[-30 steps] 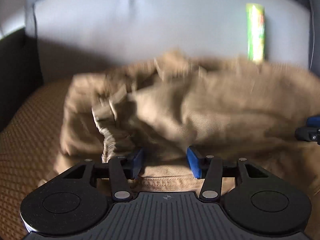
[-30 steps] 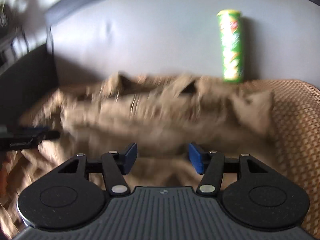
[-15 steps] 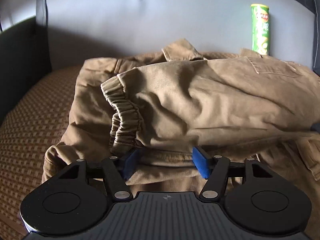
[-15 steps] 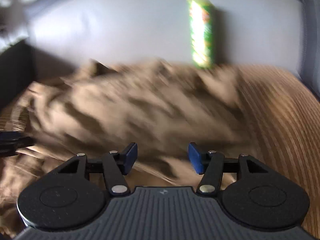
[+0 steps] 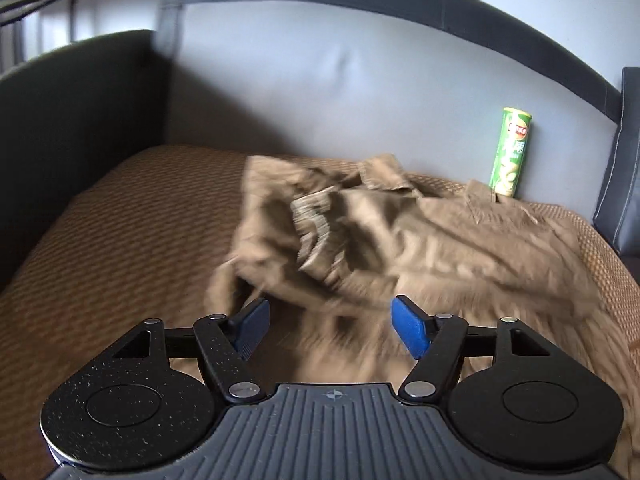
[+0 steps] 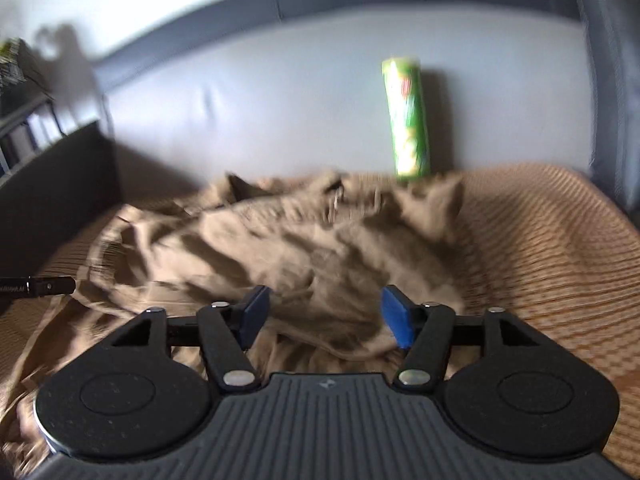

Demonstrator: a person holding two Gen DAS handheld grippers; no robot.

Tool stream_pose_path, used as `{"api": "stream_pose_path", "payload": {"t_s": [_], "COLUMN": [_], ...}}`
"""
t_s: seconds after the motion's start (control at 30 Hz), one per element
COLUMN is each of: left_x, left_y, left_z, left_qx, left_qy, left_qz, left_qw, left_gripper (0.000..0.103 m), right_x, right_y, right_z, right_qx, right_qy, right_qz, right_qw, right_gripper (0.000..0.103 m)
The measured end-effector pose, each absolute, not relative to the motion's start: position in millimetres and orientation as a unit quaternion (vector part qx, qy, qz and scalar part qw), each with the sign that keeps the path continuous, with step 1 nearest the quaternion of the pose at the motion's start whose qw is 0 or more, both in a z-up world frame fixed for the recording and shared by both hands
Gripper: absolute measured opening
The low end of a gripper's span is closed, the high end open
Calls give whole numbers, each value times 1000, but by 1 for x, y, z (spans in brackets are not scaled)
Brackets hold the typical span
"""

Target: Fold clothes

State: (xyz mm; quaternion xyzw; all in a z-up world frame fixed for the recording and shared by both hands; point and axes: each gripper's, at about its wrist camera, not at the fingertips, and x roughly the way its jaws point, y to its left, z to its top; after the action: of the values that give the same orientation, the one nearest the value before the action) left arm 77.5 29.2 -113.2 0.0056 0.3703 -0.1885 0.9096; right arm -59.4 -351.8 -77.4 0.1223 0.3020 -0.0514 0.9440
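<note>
A tan jacket [image 5: 420,240] lies crumpled on the brown woven seat, its elastic cuff [image 5: 316,220] folded onto the body. It also shows in the right wrist view [image 6: 288,248]. My left gripper [image 5: 330,326] is open and empty, just above the jacket's near edge. My right gripper [image 6: 322,316] is open and empty over the jacket's near right part. The tip of the left gripper [image 6: 40,286] shows at the left edge of the right wrist view.
A green chip can [image 5: 512,152] stands against the grey sofa back [image 5: 340,92]; it also shows in the right wrist view [image 6: 406,120]. A dark armrest [image 5: 72,92] rises at the left. A dark cushion [image 5: 624,160] is at the right. The brown seat [image 5: 120,220] spreads left of the jacket.
Both grippers have pulled back and up from the jacket, which now looks smaller and farther. The left view has swung left, showing more seat and armrest. Both stay open.
</note>
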Motion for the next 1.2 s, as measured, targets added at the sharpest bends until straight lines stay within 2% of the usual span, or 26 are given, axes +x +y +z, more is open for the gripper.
{"api": "stream_pose_path", "payload": {"t_s": [0.2,0.43,0.6,0.8,1.0,1.1,1.2], "left_x": [4,-33,-43,-46,-47,-47,-39], "left_y": [105,156,165,191,200,206,194], "left_z": [-114,-148,-172,-187,-187,-184,-184], "left_qx": [32,-13,-28,-98,-132,-185,-168], "left_qy": [382,443,474,479,476,467,467], "left_qz": [-138,-107,-114,-138,-141,-162,-175], "left_qw": [913,890,873,862,858,849,850], "left_gripper": [84,84,83,86,87,86,87], "right_x": [-166,-243,-261,-277,-288,-287,-282], "right_y": [-340,-336,-328,-334,-336,-338,-337], "right_z": [-43,-86,-112,-146,-148,-151,-151], "right_qx": [136,225,261,321,336,365,369], "right_qy": [286,323,343,368,362,355,354], "right_qz": [-49,-88,-119,-134,-122,-112,-110], "right_qw": [947,915,894,862,861,853,853], "right_gripper": [75,75,75,75,75,75,75]}}
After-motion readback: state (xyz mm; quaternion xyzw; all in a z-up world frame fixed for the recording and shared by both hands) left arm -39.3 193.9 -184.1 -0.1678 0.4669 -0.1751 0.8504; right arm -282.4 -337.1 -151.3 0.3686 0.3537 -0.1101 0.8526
